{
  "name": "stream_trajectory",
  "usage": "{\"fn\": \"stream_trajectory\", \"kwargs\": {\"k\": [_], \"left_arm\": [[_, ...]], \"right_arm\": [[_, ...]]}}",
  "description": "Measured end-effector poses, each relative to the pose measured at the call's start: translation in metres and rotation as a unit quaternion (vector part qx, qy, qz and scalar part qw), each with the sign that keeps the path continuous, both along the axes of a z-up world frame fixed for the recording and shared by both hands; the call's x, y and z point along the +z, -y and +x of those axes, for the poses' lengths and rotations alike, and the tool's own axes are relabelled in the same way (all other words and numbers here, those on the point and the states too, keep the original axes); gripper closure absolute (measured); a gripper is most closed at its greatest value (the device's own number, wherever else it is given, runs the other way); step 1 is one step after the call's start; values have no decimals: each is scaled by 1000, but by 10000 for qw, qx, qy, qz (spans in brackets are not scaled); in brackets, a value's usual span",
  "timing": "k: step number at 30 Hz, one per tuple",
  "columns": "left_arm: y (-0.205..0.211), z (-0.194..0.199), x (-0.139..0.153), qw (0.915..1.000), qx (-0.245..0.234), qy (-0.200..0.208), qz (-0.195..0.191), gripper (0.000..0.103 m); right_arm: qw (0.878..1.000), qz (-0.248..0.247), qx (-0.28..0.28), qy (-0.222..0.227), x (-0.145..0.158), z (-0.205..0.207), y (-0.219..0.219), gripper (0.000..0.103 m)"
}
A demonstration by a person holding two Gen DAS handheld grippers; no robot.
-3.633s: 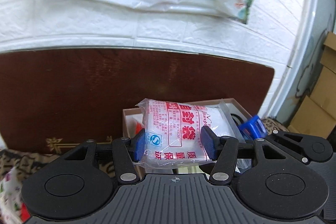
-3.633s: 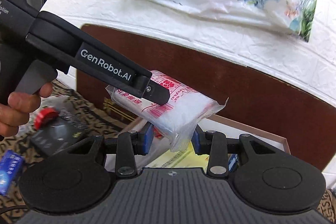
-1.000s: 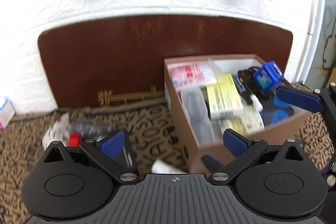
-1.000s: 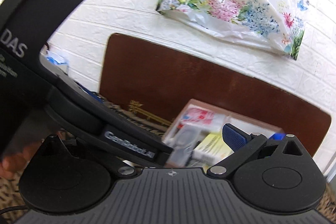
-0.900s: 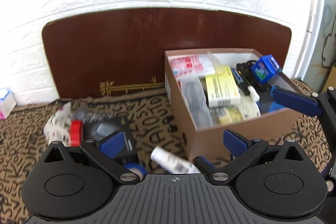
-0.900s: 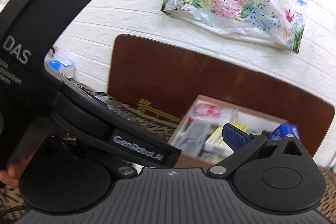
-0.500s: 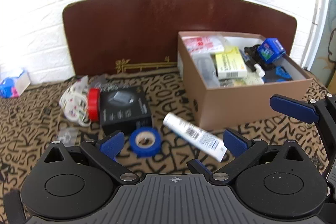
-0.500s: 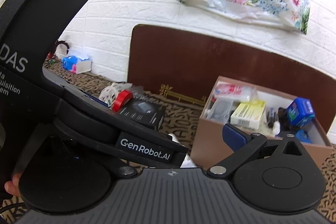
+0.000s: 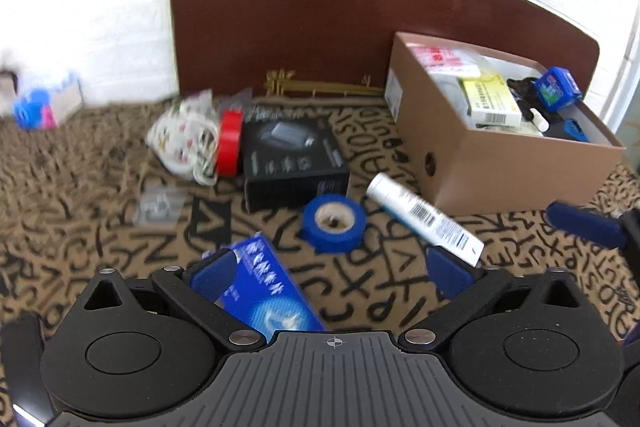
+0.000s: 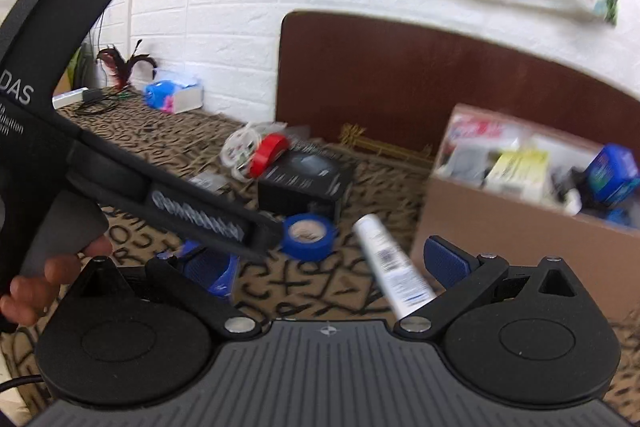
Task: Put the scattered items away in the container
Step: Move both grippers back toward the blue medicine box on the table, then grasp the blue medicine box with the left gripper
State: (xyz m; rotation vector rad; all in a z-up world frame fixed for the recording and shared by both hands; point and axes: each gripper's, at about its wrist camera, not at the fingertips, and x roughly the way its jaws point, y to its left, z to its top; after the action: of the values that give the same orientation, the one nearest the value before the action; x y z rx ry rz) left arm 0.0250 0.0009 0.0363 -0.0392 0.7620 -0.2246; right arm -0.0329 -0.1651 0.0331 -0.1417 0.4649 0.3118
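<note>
A brown cardboard box [image 9: 516, 171] [image 10: 500, 227] stands at the right, holding a red-printed plastic bag pack [image 9: 444, 59], a yellow box and a blue pack. On the patterned cloth lie a white tube [image 9: 424, 217] [image 10: 390, 267], a blue tape roll [image 9: 333, 223] [image 10: 308, 237], a black box [image 9: 292, 159] [image 10: 306, 179], a red tape roll [image 9: 230, 143] and a blue packet [image 9: 264, 291]. My left gripper [image 9: 330, 273] is open and empty above the blue packet and tube. My right gripper [image 10: 324, 263] is open and empty, the tube between its fingers' line of sight.
A white printed bag with cords [image 9: 182, 139] lies left of the red roll. A small clear bag [image 9: 158, 207] lies in front. A blue and pink pack [image 10: 172, 97] sits at the far left by the white brick wall. A dark headboard [image 9: 360, 27] stands behind.
Both grippers have pulled back and left from the box after the plastic bag pack was let go into it. The blue packet has come into view under the left gripper.
</note>
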Motion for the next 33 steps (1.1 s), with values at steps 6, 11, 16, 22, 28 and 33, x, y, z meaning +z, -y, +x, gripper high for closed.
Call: {"fn": "stream_trajectory", "kwargs": {"k": [6,11,16,22,28,33], "left_arm": [[-28,12,-14,9992,95,-271,-266,0],[-32,27,-28,9985,70,-508,-196,0],[-40,43,-49,9960,182,-862,-157,0],[-49,56,-60,9935,160,-1105,-233,0],[-44,68,-56,9910,-113,-1245,-471,0],[-27,73,-62,9926,-208,-1194,116,6]], "right_arm": [[9992,-62,225,-318,-20,14,-19,0],[9963,97,527,-667,-35,24,-37,0],[9937,-57,778,-802,-50,33,-62,1],[9911,-207,900,-955,-65,43,-80,9],[9894,-301,1001,-1005,-74,49,-92,26],[9889,-264,1049,-1021,-77,48,-87,34]]}}
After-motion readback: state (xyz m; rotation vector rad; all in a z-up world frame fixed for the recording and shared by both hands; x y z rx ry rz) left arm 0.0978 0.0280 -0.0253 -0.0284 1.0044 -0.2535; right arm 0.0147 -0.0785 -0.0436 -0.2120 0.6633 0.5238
